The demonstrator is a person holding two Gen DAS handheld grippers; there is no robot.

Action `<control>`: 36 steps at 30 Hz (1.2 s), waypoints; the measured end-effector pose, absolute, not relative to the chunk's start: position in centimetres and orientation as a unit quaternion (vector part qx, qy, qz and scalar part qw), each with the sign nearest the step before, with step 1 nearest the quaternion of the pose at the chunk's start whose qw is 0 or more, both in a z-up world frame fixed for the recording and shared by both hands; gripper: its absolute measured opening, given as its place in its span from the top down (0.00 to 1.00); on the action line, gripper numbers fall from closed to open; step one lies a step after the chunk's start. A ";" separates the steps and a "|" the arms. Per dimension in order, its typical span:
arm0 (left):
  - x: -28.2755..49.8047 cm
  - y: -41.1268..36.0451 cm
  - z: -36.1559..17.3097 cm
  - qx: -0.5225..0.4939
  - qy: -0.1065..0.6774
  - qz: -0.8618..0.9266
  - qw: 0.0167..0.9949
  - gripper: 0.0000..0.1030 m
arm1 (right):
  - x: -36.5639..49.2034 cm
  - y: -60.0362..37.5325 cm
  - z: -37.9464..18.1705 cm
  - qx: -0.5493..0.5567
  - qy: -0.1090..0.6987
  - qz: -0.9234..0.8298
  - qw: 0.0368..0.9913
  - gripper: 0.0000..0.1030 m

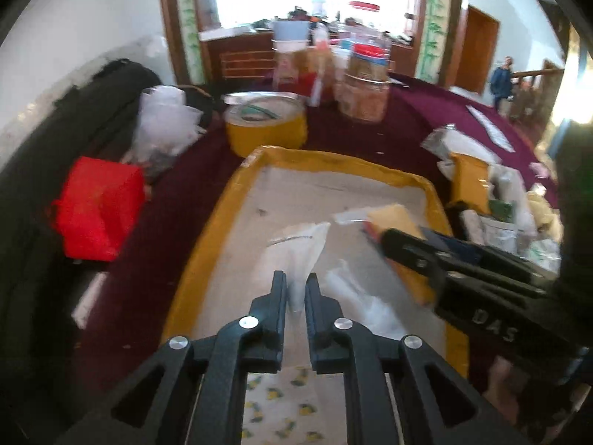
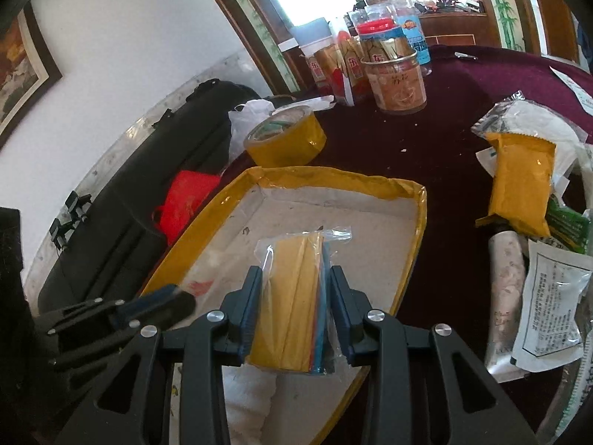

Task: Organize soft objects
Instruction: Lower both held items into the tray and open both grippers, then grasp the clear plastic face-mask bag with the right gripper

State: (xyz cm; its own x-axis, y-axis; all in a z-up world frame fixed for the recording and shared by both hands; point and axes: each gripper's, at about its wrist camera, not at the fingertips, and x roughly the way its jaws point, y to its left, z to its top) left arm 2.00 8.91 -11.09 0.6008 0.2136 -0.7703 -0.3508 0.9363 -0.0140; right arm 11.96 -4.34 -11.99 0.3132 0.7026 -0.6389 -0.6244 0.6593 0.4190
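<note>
The left gripper (image 1: 295,289) hides the near end of the white packet (image 1: 300,256) between its fingers. A lemon-print cloth (image 1: 285,404) is cut off by the near edge, half covered by the linkage. The far jars (image 1: 361,74) are blurred, their labels unreadable. The printed sachet (image 2: 548,307) carries text too small to read.

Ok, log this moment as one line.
left gripper: shut on clear bag | right gripper: shut on yellow pack | both over tray

right tongs (image 2: 292,298) closed on bagged yellow cloths (image 2: 292,296) | above tray (image 2: 333,181) | left tongs (image 2: 163,302) at 9 o'clock | tape roll (image 2: 285,139) at 12 o'clock
</note>
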 end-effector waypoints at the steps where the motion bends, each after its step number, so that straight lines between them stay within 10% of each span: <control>1: 2.2 9.1 -11.2 -0.093 0.419 0.145 0.891 0.78 | 12.0 -4.4 -12.1 0.050 0.416 0.414 0.808 0.65; 9: 1.2 12.1 -12.3 -0.222 0.423 0.077 0.875 0.49 | 11.8 -4.9 -11.9 0.080 0.400 0.433 0.804 0.41; 17: 0.7 11.1 -12.5 -0.250 0.434 0.054 0.864 0.30 | 11.7 -6.6 -11.1 0.122 0.377 0.449 0.801 0.39; 36: -1.6 0.8 -10.7 -0.220 0.423 0.003 0.879 0.22 | 6.5 -22.2 -8.5 0.184 0.344 0.433 0.813 0.30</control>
